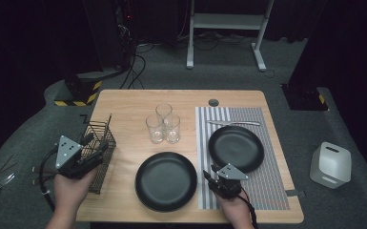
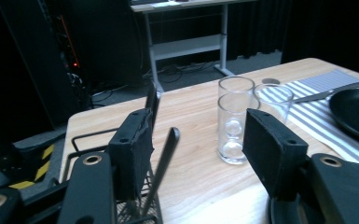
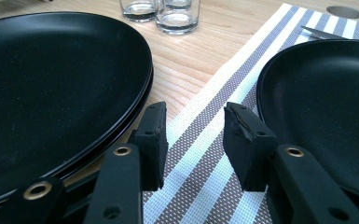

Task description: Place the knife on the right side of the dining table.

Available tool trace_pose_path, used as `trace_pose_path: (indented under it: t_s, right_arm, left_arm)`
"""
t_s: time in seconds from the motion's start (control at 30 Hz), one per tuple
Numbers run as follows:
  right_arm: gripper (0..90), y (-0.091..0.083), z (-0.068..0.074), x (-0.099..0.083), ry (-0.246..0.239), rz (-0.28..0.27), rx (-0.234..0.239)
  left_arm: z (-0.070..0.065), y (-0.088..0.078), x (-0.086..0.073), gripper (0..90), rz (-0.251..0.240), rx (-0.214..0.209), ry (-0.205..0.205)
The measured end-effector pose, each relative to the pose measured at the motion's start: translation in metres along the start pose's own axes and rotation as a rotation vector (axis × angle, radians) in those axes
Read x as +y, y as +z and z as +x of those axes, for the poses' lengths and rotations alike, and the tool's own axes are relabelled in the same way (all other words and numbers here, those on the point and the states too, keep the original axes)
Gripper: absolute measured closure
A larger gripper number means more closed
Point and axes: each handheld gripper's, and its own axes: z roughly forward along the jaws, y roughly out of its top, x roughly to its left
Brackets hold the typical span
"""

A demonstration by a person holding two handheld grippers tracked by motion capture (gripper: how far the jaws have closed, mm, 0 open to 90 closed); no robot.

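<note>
At the table's left edge stands a wire basket (image 1: 106,153) with dark cutlery handles sticking up. My left gripper (image 1: 95,145) hovers over it, open. In the left gripper view (image 2: 196,135) one dark handle (image 2: 165,158) rises between the jaws close to the left one, and no pad presses on it. My right gripper (image 1: 209,172) rests low at the front, open and empty (image 3: 193,126), over the striped placemat (image 3: 205,140). It sits between the black plates (image 1: 166,181) (image 3: 51,79), which look stacked, and a single black plate (image 1: 236,148) (image 3: 326,93) on the mat.
Three clear glasses (image 1: 163,123) (image 2: 233,126) cluster behind the centre plates. A knife (image 1: 233,123) lies at the placemat's far end, near a round cable hole (image 1: 213,102). A white box (image 1: 331,164) sits on the floor to the right, and a desk frame (image 1: 226,28) stands beyond the table.
</note>
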Motion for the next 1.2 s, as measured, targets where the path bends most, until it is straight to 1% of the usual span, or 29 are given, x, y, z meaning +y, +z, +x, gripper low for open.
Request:
trace_pose_path:
  t_s: [0.07,0.2,0.27,0.37,0.43,0.5,0.67,0.83,0.9,0.93,1.03,1.07,1.1,1.2]
  right_arm:
    - [59.8,0.0,0.0,0.0,0.005,0.002,0.0]
    - [57.1,-0.001,-0.001,0.0,0.013,0.0,0.003]
    - [57.7,-0.001,-0.001,0.0,0.013,-0.002,0.001]
    - [58.5,-0.002,-0.001,0.0,0.014,-0.003,-0.004]
    - [58.2,-0.002,-0.002,0.0,0.015,-0.004,-0.005]
    - [58.0,-0.002,-0.002,-0.001,0.017,-0.004,-0.008]
    - [56.9,-0.004,-0.002,-0.001,0.017,-0.007,-0.01]
    - [56.4,-0.004,-0.002,-0.001,0.018,-0.011,-0.011]
    - [56.4,-0.003,-0.002,-0.001,0.019,-0.009,-0.011]
    - [56.3,-0.003,-0.002,-0.001,0.019,-0.01,-0.01]
    - [56.2,-0.004,-0.002,-0.001,0.02,-0.012,-0.011]
    - [56.3,-0.004,-0.002,-0.001,0.022,-0.012,-0.011]
    - [56.2,-0.004,-0.003,-0.001,0.023,-0.014,-0.011]
    - [56.1,-0.004,-0.003,-0.001,0.026,-0.015,-0.01]
  left_arm:
    - [0.002,0.004,0.001,43.3,0.0,0.017,0.004]
    - [0.006,0.012,0.003,43.1,0.018,0.017,-0.008]
    - [0.008,0.015,0.004,43.0,0.028,0.016,-0.008]
    - [0.01,0.016,0.006,43.1,0.02,0.02,-0.011]
    - [0.012,0.016,0.008,44.1,0.011,0.019,-0.021]
    - [0.013,0.017,0.009,44.6,0.013,0.018,-0.02]
    - [0.017,0.025,0.008,48.0,0.034,0.008,-0.033]
    - [0.018,0.031,0.009,53.3,0.061,0.007,-0.031]
    - [0.019,0.033,0.008,55.2,0.078,-0.01,-0.051]
    - [0.02,0.034,0.008,56.7,0.086,-0.012,-0.054]
    - [0.018,0.034,0.006,61.3,0.101,-0.005,-0.036]
    - [0.018,0.034,0.006,62.4,0.101,-0.005,-0.036]
    - [0.016,0.036,0.006,63.4,0.12,0.004,-0.014]
    - [0.014,0.038,0.005,66.4,0.139,0.017,0.003]
